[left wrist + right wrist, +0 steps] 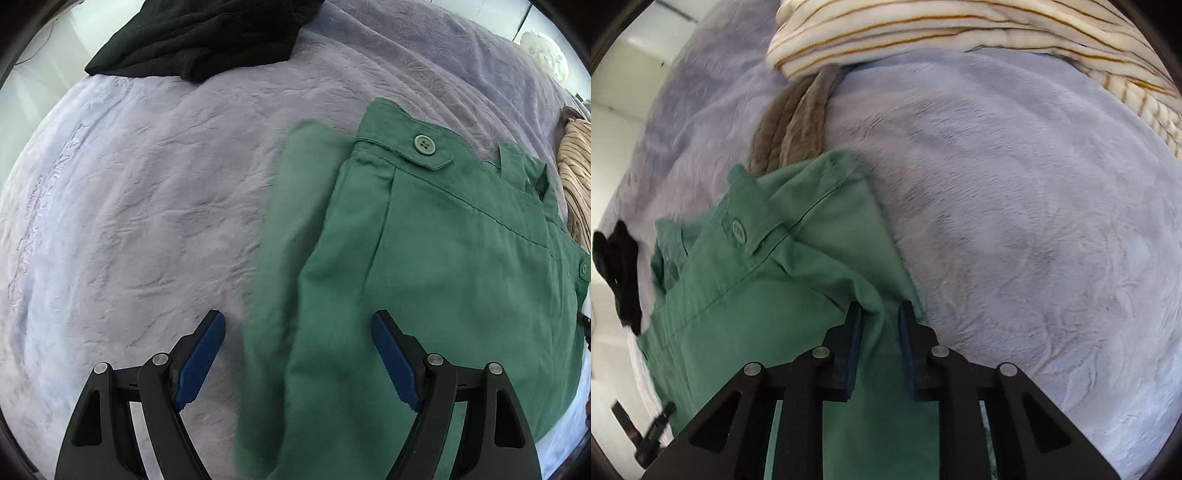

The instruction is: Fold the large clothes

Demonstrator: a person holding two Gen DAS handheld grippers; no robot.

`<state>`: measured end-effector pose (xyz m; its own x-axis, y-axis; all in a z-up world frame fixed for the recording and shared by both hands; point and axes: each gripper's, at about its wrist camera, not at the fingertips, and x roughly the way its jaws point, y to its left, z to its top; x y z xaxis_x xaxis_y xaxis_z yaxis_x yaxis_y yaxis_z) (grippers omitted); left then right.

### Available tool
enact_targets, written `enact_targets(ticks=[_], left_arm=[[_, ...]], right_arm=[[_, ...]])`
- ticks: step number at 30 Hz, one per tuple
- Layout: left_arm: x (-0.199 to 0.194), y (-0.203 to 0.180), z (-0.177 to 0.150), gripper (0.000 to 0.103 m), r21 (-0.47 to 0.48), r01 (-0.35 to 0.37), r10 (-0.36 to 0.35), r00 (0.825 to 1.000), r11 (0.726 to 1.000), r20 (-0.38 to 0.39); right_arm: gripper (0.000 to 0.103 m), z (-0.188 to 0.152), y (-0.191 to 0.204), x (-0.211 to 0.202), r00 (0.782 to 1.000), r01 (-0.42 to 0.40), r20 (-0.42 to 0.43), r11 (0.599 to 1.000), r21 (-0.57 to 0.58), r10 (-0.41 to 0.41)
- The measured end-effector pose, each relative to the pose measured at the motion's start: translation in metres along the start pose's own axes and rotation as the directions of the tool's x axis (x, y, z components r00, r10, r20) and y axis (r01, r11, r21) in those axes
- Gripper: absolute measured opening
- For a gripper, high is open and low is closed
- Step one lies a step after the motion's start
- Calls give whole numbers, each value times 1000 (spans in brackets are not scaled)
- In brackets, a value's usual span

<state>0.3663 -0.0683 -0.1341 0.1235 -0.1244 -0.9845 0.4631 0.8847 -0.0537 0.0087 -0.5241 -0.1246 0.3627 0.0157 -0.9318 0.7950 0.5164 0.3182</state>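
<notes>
On lavender bedspread [147, 206], green trousers [443, 258] lie partly folded, waistband button [424, 143] toward 12 o'clock in left wrist view. Left gripper [297, 354] released, jaws spread wide over trouser edge, nothing pinched, likely letting fold settle. Right gripper [880, 325] nearly closed, pinching raised green ridge at trousers' 3 o'clock edge, apparently to lift next fold. Black garment [199, 40] at 11 o'clock, striped cloth [960, 33] at 12 in right view, set aside.
</notes>
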Motion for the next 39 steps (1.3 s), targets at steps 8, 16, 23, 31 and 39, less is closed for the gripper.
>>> enact_targets(ticks=[8,16,23,31,39], left_arm=[[-44,35,-25,82,16,130,-130,991,991,-10],[-46,32,-62,82,19,314,-311,947,949,-82],[-46,13,-69,82,99,384,-371,920,918,-122],[-20,27,-63,8,14,431,-422,890,902,-172],[-49,41,-85,8,84,472,-462,880,878,-111]], right_arm=[[62,-29,-6,-53,998,-39,59,999,10,38],[75,-163,73,-51,900,-401,-217,913,-77,378],[75,-238,102,5,824,-460,-328,883,90,463],[75,-246,85,21,826,-470,-198,839,274,528],[19,-240,93,7,848,-466,-174,861,204,500]])
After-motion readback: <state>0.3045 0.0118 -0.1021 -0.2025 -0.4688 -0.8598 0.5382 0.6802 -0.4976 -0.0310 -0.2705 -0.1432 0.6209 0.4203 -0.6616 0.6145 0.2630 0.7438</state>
